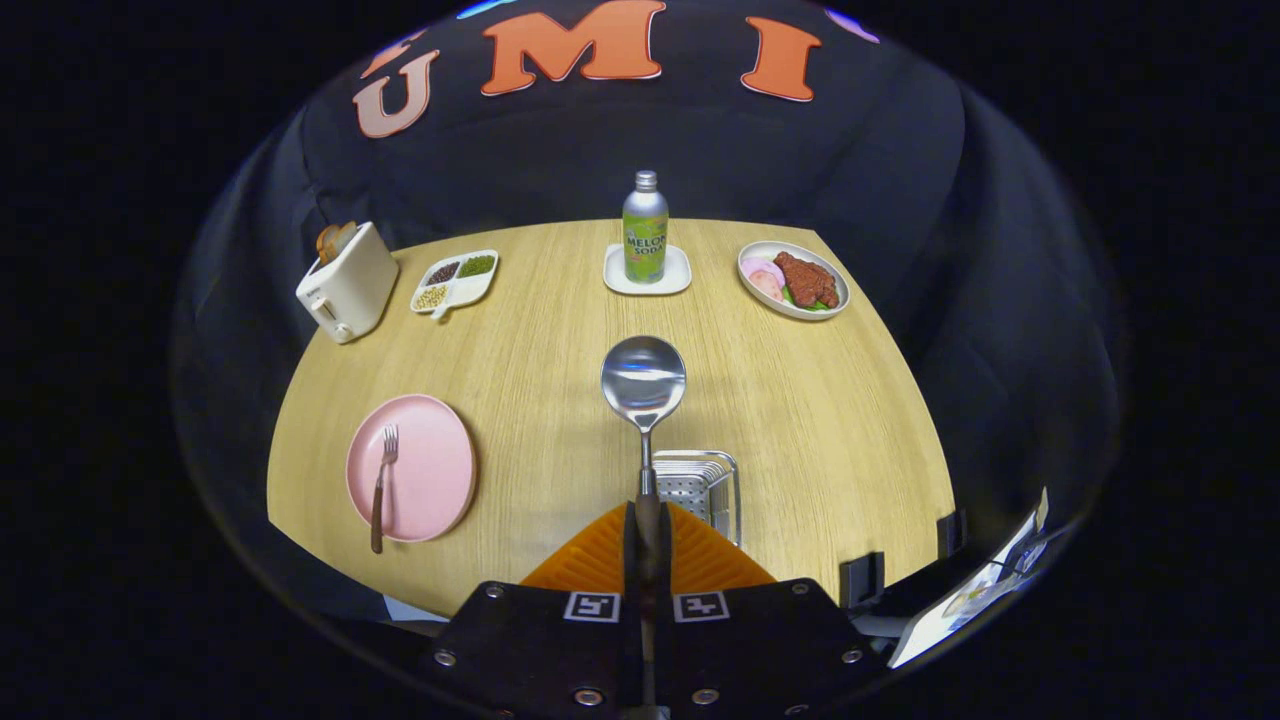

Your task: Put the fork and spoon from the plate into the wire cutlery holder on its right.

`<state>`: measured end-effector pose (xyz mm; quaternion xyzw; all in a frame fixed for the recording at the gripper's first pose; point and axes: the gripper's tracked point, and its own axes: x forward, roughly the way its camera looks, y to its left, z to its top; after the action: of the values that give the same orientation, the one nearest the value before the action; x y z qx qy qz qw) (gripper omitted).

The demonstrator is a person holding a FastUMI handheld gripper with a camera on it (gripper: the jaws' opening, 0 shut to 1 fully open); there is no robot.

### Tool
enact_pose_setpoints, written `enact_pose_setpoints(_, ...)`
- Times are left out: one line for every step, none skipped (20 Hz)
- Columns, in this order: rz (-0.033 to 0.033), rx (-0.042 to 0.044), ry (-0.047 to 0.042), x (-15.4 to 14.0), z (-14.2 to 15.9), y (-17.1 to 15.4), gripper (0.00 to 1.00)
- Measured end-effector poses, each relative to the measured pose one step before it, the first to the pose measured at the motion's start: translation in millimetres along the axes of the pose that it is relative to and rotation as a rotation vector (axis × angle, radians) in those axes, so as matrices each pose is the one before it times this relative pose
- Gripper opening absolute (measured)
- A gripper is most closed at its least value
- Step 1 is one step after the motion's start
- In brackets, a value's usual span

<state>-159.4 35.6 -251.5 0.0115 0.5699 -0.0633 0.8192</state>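
Observation:
My gripper (646, 530) is shut on the dark handle of a steel spoon (643, 385), whose bowl sticks up and forward above the table. Right under the fingers and a little to their right stands the metal cutlery holder (705, 485), partly hidden by them. The pink plate (425, 470) lies on the table to the left of the holder. On the plate's left part rests a fork (382, 485) with a dark handle, its tines pointing away from me and its handle end over the plate's near rim.
On the round wooden table (800, 420), at the far side, stand a white toaster (348, 282), a divided dish of beans (455, 280), a green soda bottle on a white coaster (646, 240) and a plate of food (793, 280). A tablet (975, 590) leans at the near right edge.

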Motion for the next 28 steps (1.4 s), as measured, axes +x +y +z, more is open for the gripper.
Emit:
enact_pose_setpoints(0.00275, 0.00047, 0.02703, 2.34, -7.62, -1.76, 0.05)
enact_pose_setpoints(0.00254, -0.00414, 0.02378, 1.94, -7.89, -0.73, 0.05)
enact_pose_setpoints(-0.00172, -0.01268, 0.02256, 2.88, -7.01, -1.92, 0.05)
enact_pose_setpoints(-0.00654, -0.01400, 0.01917, 2.45, -5.18, -3.21, 0.05)
enact_pose_setpoints(-0.00723, -0.01212, 0.02154, 3.34, -4.41, -2.66, 0.05)
enact_pose_setpoints(-0.00688, -0.00919, 0.02037, 2.96, -3.70, -2.41, 0.05)
enact_pose_setpoints(-0.00057, -0.00932, 0.02296, 2.38, -4.22, -2.17, 0.05)
enact_pose_setpoints(0.00429, -0.00893, 0.02411, -0.67, -5.23, -0.33, 0.05)
enact_pose_setpoints(0.00373, -0.00971, 0.01766, 1.99, -2.41, 1.57, 0.05)
enact_pose_setpoints(0.00083, -0.00953, 0.01726, 2.29, -3.35, 0.59, 0.05)
enact_pose_setpoints(-0.00100, -0.00821, 0.01816, 1.94, -3.13, -0.13, 0.05)
enact_pose_setpoints(0.00148, -0.00853, 0.01722, -0.36, -3.74, -1.98, 0.05)
enact_pose_setpoints(0.00180, -0.00846, 0.01349, 0.29, -2.43, -3.43, 0.05)
enact_pose_setpoints(-0.00320, -0.01216, 0.01595, 0.46, -3.15, -4.60, 0.06)
enact_pose_setpoints(-0.00412, -0.01183, 0.01129, 1.45, 0.75, -1.28, 0.06)
enact_pose_setpoints(-0.00255, -0.01018, 0.01300, 1.99, -0.31, 0.80, 0.06)
enact_pose_setpoints(0.00460, -0.00786, 0.00484, -0.16, 1.57, 1.26, 0.06)
enact_pose_setpoints(0.00538, -0.00475, 0.00328, 0.02, 2.60, 0.90, 0.07)
enact_pose_setpoints(0.00489, -0.00420, 0.00096, -0.14, 2.42, 1.01, 0.07)
enact_pose_setpoints(0.00246, -0.00352, 0.00010, 0.85, 1.64, 1.77, 0.08)
enact_pose_setpoints(0.00478, -0.00274, -0.00315, 0.38, 2.64, 1.60, 0.07)
enact_pose_setpoints(0.00484, -0.00338, -0.00225, -0.12, 1.06, 0.87, 0.08)
enact_pose_setpoints(0.00368, -0.00567, -0.00310, -0.38, 2.68, 0.92, 0.08)
enact_pose_setpoints(-0.00188, -0.00687, -0.00627, 1.08, 2.83, 0.08, 0.09)
enact_pose_setpoints(-0.00306, -0.00428, -0.00789, -0.45, 3.50, -0.93, 0.09)
enact_pose_setpoints(0.00019, 0.00132, -0.01019, -0.07, 3.41, -0.28, 0.09)
enact_pose_setpoints(0.00059, 0.01243, -0.01543, -0.49, 5.55, 0.34, 0.09)
enact_pose_setpoints(0.00307, 0.01074, -0.01228, 0.12, 2.19, 0.70, 0.09)
